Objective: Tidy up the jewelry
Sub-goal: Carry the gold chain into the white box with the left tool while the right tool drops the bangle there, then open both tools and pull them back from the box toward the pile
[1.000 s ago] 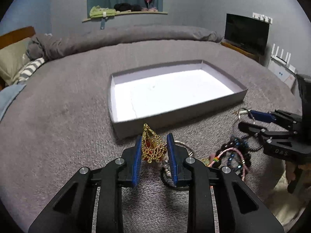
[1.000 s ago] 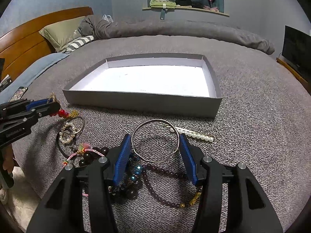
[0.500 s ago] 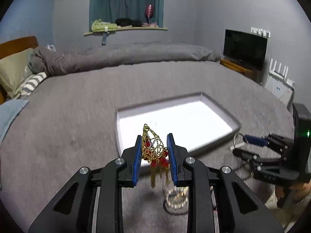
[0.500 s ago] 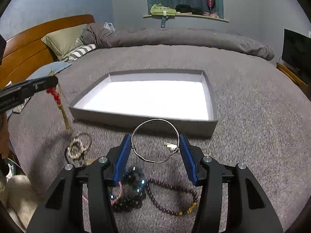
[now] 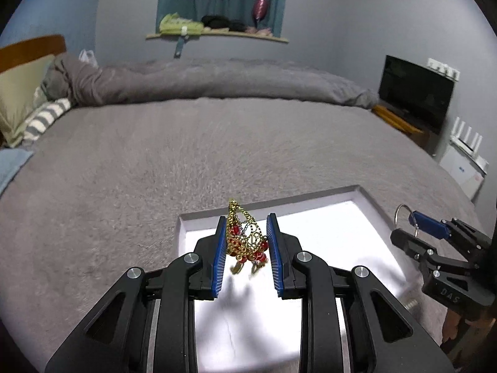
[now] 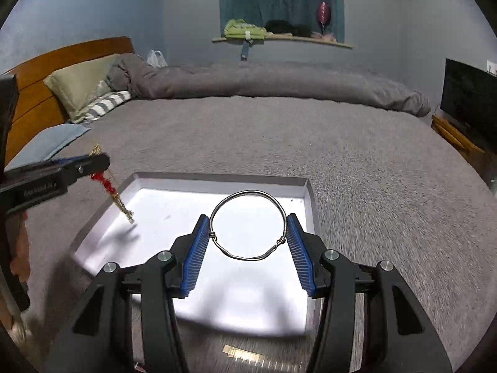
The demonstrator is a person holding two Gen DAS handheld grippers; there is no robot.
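We see the left tool [image 5: 245,242] clamped on a gold filigree pendant [image 5: 243,233], which stands upright between its blue pads with red beads and gold tassels dangling just below the tips. The right tool [image 6: 248,233] grips a silver wire bangle [image 6: 248,225] across its width, the ring spanning pad to pad. Beneath and ahead of both tools lies the shallow white tray [image 6: 310,199] on the grey bed [image 6: 357,161], neither piece touching it.
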